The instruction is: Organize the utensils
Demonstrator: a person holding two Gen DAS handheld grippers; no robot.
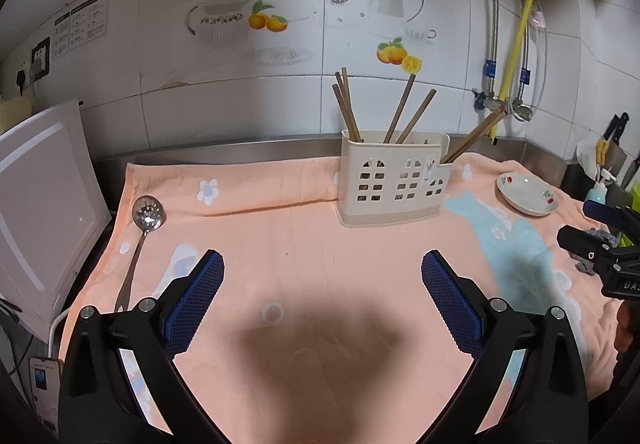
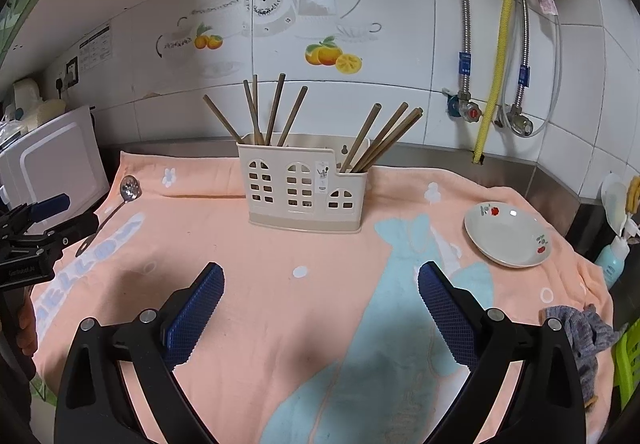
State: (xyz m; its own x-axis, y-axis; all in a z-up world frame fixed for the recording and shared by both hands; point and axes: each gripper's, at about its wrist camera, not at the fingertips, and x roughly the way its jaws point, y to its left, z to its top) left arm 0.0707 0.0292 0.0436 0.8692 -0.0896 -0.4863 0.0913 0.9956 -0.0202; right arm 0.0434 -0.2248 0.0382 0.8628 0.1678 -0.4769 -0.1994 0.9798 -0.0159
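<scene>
Left wrist: slotted spoon (image 1: 147, 215) lies left of spread left gripper (image 1: 322, 268).

A towel (image 2: 280, 304) is spread over the desk. A utensil holder (image 2: 303, 190) is set near its rear edge, with chopsticks (image 2: 276, 110) stood inside. A slotted spoon (image 1: 144, 232) is laid toward the left edge, a dish (image 2: 507, 234) toward the right.

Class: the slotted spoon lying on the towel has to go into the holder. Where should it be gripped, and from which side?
Probably mid-handle, from above, with the left hand-held gripper, open and nearest. The slotted spoon lies flat on the towel; its thin straight handle suits the pads better than the round bowl.
</scene>
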